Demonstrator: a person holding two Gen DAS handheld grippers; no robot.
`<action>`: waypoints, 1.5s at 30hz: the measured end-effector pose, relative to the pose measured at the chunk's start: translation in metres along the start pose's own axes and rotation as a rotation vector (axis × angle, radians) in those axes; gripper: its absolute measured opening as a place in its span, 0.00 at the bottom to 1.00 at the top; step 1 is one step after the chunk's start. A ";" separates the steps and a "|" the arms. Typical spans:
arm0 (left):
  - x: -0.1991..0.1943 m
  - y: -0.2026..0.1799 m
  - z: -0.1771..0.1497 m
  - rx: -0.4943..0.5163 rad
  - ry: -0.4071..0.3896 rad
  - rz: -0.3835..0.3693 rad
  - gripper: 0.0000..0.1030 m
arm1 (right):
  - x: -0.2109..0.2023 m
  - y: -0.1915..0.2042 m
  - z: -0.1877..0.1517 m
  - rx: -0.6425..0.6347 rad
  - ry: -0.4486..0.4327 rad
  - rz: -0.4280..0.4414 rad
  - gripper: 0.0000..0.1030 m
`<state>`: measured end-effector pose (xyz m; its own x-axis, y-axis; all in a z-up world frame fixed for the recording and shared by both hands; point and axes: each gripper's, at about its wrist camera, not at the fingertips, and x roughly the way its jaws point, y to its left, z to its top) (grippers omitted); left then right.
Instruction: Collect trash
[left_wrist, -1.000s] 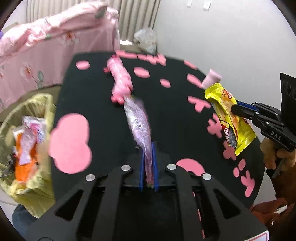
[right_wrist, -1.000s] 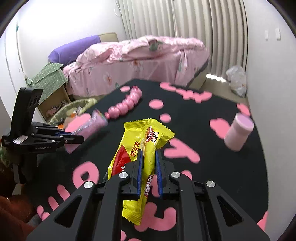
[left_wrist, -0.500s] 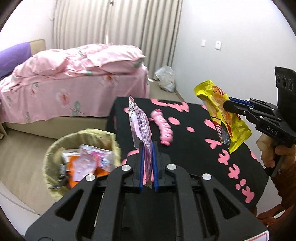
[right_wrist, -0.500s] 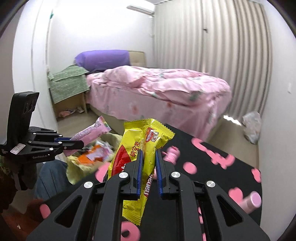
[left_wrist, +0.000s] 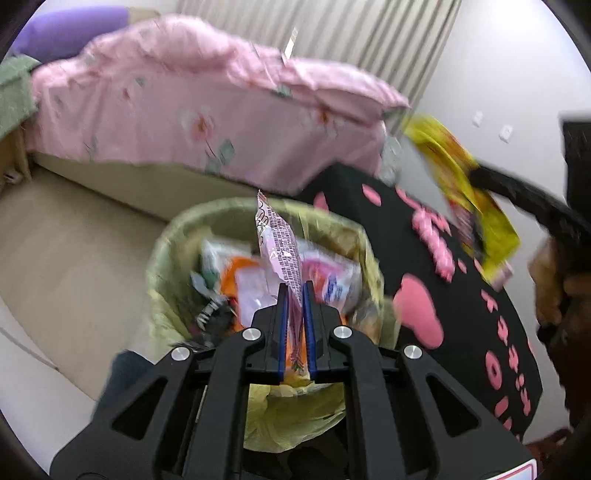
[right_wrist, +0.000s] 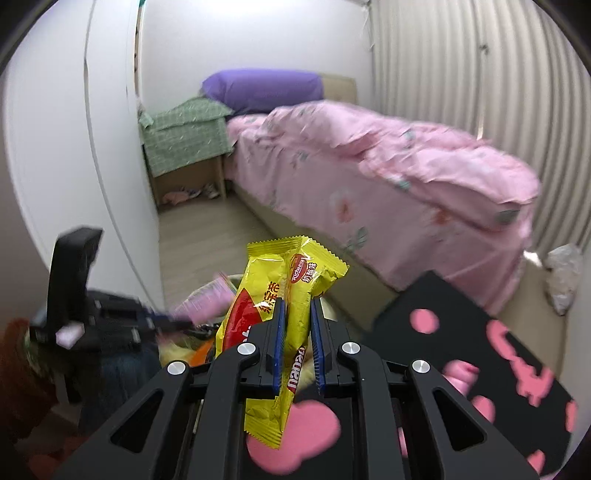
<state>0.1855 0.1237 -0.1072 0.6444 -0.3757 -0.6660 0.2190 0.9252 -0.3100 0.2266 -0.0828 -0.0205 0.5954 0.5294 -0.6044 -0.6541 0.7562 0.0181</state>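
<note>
My left gripper (left_wrist: 294, 291) is shut on a pink snack wrapper (left_wrist: 279, 247), which stands upright directly above the trash bin (left_wrist: 173, 236). The bin has a yellow-green liner and holds several wrappers. My right gripper (right_wrist: 297, 306) is shut on a yellow snack wrapper (right_wrist: 291, 291) and hangs over the near left corner of the black table (right_wrist: 454, 314). From the left wrist view that yellow wrapper (left_wrist: 465, 192) is blurred at upper right, above the table (left_wrist: 480, 332). The left gripper (right_wrist: 162, 321) with its pink wrapper (right_wrist: 207, 299) shows blurred at the left of the right wrist view.
A bed with a pink floral quilt (right_wrist: 388, 166) fills the room behind the bin. A pink squishy strip (left_wrist: 432, 243) lies on the black table. A bedside stand under green cloth (right_wrist: 181, 136) and a white plastic bag (right_wrist: 561, 273) sit on the floor.
Both grippers swung left off the table towards the bin, each keeping its wrapper. The pink wrapper went from over the table to above the bin; the yellow one followed to the table's edge.
</note>
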 end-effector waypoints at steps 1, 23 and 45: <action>0.013 0.002 -0.003 0.014 0.034 0.014 0.07 | 0.018 0.002 0.002 -0.004 0.026 0.014 0.14; 0.043 0.035 -0.012 -0.047 0.104 0.097 0.07 | 0.168 0.009 -0.028 -0.002 0.410 0.106 0.14; -0.050 0.004 0.018 -0.180 -0.111 0.150 0.69 | 0.037 0.012 -0.024 0.025 0.127 -0.006 0.47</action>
<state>0.1675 0.1473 -0.0631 0.7388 -0.2178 -0.6378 -0.0123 0.9418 -0.3359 0.2297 -0.0630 -0.0620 0.5340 0.4729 -0.7008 -0.6377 0.7696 0.0333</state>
